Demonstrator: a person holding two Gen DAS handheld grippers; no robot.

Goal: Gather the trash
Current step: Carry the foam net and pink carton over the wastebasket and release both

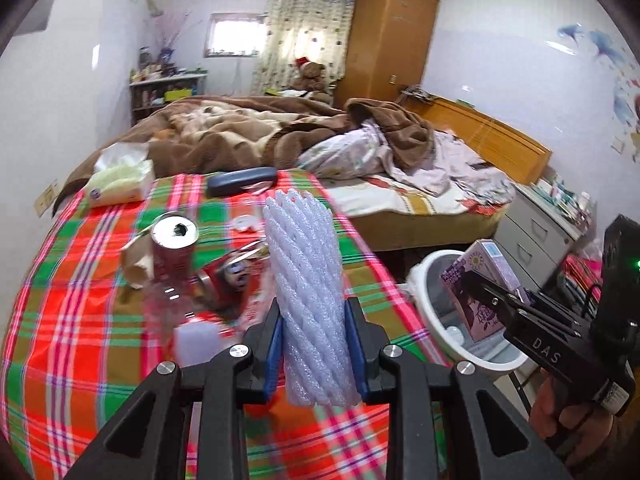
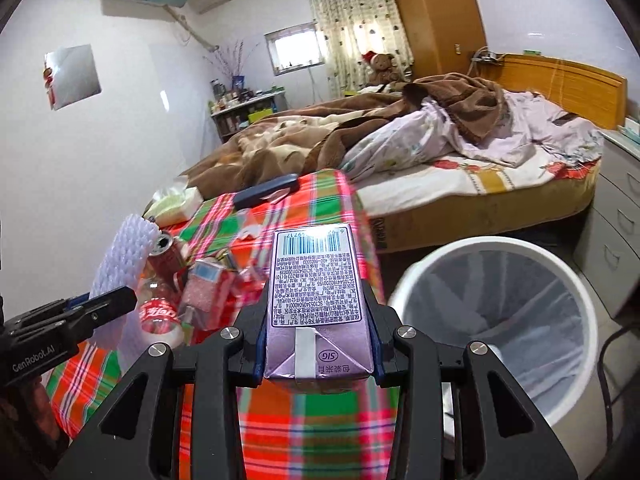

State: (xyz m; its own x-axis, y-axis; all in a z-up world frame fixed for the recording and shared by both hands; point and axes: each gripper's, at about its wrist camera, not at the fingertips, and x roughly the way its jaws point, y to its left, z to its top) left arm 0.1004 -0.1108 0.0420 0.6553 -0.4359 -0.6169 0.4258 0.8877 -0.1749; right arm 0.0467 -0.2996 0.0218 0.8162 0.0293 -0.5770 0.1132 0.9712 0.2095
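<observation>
Left gripper point(image 1: 314, 356) clamps an upright white foam sleeve point(image 1: 306, 292) between its blue pads, above the plaid table point(image 1: 80, 320). Right gripper point(image 2: 318, 344) grips a purple carton point(image 2: 316, 300), held beside the white bin point(image 2: 492, 320) at the table's edge. On the table behind: an upright can point(image 1: 174, 252), a tipped can point(image 1: 224, 284), what may be a clear bottle point(image 1: 168, 300) (blurred), tissues point(image 1: 120, 180), then the bed point(image 1: 400, 184).
</observation>
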